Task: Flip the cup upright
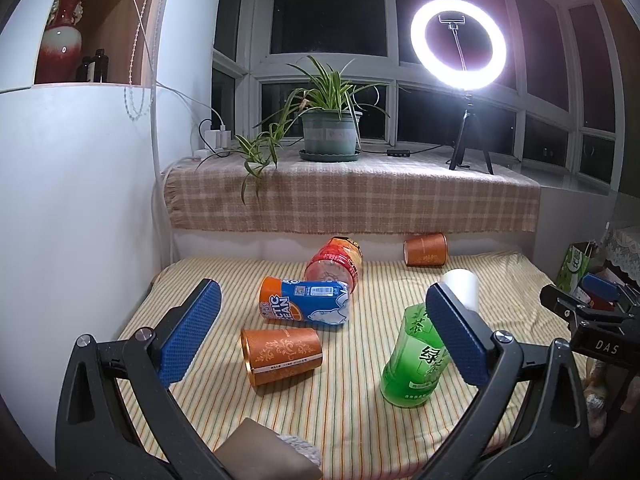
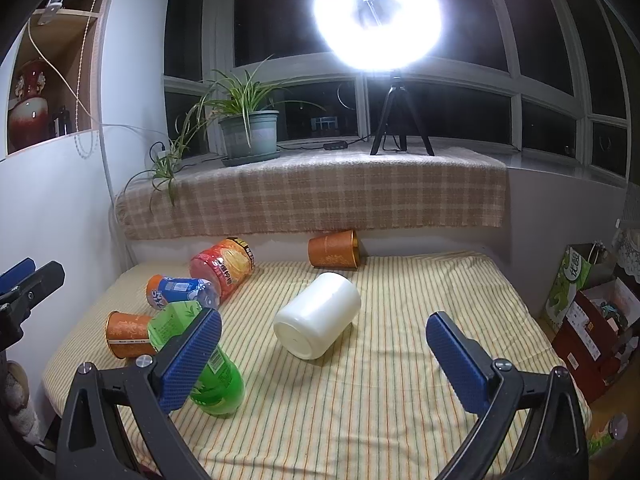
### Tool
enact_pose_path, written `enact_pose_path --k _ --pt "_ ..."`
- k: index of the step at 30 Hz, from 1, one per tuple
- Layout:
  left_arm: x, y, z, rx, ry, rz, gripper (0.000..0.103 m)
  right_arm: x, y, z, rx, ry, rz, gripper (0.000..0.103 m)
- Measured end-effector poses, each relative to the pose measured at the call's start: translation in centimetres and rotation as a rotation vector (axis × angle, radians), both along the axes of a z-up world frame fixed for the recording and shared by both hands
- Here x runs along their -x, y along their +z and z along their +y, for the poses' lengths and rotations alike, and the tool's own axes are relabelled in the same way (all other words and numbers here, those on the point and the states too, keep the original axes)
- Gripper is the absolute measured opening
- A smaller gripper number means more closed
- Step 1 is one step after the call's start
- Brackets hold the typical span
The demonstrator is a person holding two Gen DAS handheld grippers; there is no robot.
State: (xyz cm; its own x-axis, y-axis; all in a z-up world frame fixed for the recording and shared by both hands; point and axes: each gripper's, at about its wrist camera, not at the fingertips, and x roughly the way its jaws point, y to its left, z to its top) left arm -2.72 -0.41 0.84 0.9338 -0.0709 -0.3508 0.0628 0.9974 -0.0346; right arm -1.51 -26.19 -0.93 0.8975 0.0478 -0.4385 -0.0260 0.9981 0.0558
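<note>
Evidently lined up for a grasp, the right gripper (image 2: pixel 324 344) hangs spread and empty facing the white plastic cup (image 2: pixel 318 315) lying on its side mid-bed (image 2: pixel 400 420), base toward it, while the left gripper (image 1: pixel 324 334), likewise spread, holds nothing.

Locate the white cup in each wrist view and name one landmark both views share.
Left wrist view: the white cup lies right of centre, partly hidden behind the right blue pad, just above the green bottle.
Right wrist view: the white cup lies on its side at centre, base toward the camera.
Shared landmark: the ring light on the windowsill.
</note>
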Motion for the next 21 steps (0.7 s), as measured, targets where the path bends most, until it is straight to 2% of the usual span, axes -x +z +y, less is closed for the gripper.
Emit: enact_pose_path --k 21 --pt "-0.15 -0.22 0.51 -0.009 0.008 0.004 0.103 0.06 -0.29 0.1 0.0 0.0 0.011 0.103"
